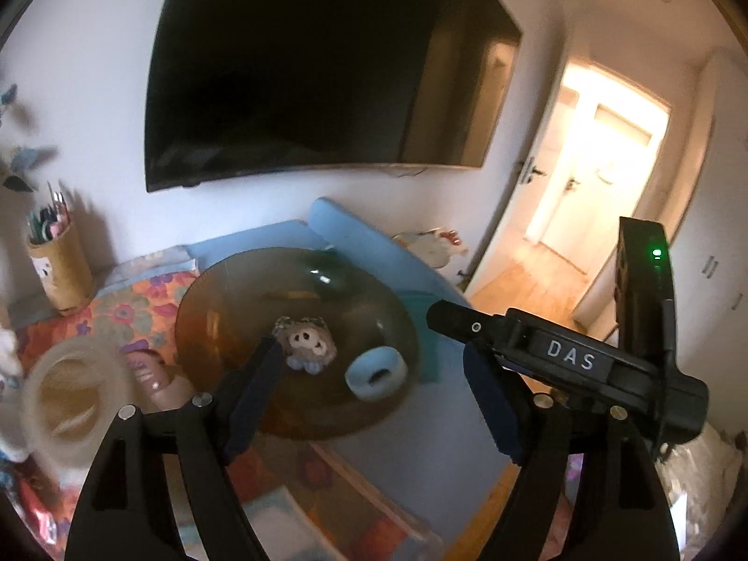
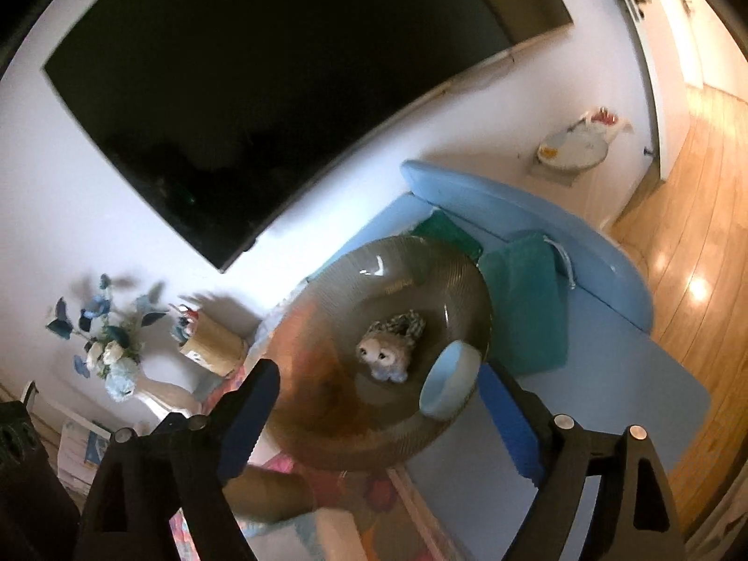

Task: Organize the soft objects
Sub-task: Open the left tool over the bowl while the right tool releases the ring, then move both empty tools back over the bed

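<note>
A brown glass bowl (image 1: pixel 224 318) stands on a light blue mat (image 1: pixel 411 439). In it lie a small grey plush toy (image 1: pixel 306 343) and a light blue soft ring (image 1: pixel 376 371). Both also show in the right wrist view: bowl (image 2: pixel 327 430), plush (image 2: pixel 385 355), ring (image 2: pixel 449 388). My left gripper (image 1: pixel 374 388) is open and empty, held above the bowl. My right gripper (image 2: pixel 378 411) is open and empty, also above the bowl's near side; its body (image 1: pixel 561 355) shows in the left wrist view.
A teal cloth (image 2: pixel 523 299) lies right of the bowl. A pencil cup (image 1: pixel 58 266), a pale ring-shaped object (image 1: pixel 70 406), a vase of flowers (image 2: pixel 117 355) and a floral cloth (image 1: pixel 131 313) are at the left. A TV (image 1: pixel 318 65) hangs on the wall.
</note>
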`<state>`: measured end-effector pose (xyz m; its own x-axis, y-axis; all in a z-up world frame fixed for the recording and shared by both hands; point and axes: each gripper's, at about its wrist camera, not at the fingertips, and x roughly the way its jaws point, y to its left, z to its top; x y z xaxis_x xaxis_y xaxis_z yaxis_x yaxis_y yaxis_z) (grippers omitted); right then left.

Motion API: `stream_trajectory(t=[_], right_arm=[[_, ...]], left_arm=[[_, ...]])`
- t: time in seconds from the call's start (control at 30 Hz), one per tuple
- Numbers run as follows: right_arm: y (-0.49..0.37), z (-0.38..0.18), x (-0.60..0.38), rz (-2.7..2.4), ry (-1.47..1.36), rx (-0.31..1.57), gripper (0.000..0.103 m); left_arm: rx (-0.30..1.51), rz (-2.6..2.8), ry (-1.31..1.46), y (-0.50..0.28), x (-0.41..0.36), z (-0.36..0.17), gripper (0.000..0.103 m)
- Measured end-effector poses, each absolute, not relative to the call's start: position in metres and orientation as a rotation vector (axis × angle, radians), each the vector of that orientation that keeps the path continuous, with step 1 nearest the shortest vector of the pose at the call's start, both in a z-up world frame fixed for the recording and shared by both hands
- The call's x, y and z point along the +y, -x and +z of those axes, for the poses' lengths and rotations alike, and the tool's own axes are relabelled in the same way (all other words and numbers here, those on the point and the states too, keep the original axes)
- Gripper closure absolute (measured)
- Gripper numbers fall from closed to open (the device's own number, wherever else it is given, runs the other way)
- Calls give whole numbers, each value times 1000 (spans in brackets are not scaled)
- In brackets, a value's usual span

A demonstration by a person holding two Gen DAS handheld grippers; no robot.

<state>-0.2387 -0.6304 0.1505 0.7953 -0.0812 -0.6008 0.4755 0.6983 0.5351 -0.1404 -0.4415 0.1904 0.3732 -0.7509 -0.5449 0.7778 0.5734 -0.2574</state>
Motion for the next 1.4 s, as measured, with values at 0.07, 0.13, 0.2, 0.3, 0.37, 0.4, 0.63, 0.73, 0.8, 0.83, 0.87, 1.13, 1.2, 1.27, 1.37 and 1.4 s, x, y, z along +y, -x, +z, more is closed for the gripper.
stream_trajectory(t=[0.07,0.13,0.2,0.3,0.37,0.4,0.63,0.73,0.8,0.83,0.87,1.13,1.2,1.27,1.37,1.4], right_arm=[[254,159,-613,-304,-734,552,17],[267,166,-592,-287,-705,533,16],[276,172,-564,-272,-656,529,13],[284,175,-517,-217,-580,531,12],[284,171,-485,-163,-542,552,11],[281,168,-471,-134,-531,567,11],[234,139,-357,59,-374,742,11],[208,127,-311,130,-301,796,11],[190,118,-284,164,-263,823,11],[180,113,-273,181,-249,833,11],[170,106,-263,196,-238,841,11],[113,49,-222,202,-109,875,11],[104,38,-224,209,-115,886,11],[98,32,-231,225,-175,877,11],[98,30,-247,206,-268,823,13],[98,31,-252,176,-274,813,16]], left_arm=[[651,-1008,-26,155,-420,199,25],[611,-1024,-19,169,-392,207,25],[571,-1022,-18,180,-364,213,24],[530,-981,-20,188,-316,215,19],[518,-935,-25,188,-286,211,19],[510,-919,-29,187,-274,209,19],[539,-679,-28,162,-168,182,19],[563,-546,-7,141,-121,168,19],[583,-479,-2,125,-96,158,19],[594,-439,-3,115,-83,151,19],[613,-396,-7,105,-72,142,19],[753,-221,20,50,-1,98,20],[712,-191,24,52,25,120,20],[667,-141,-1,53,43,143,19],[633,-83,-42,53,61,170,19],[634,-91,-35,51,62,171,19]])
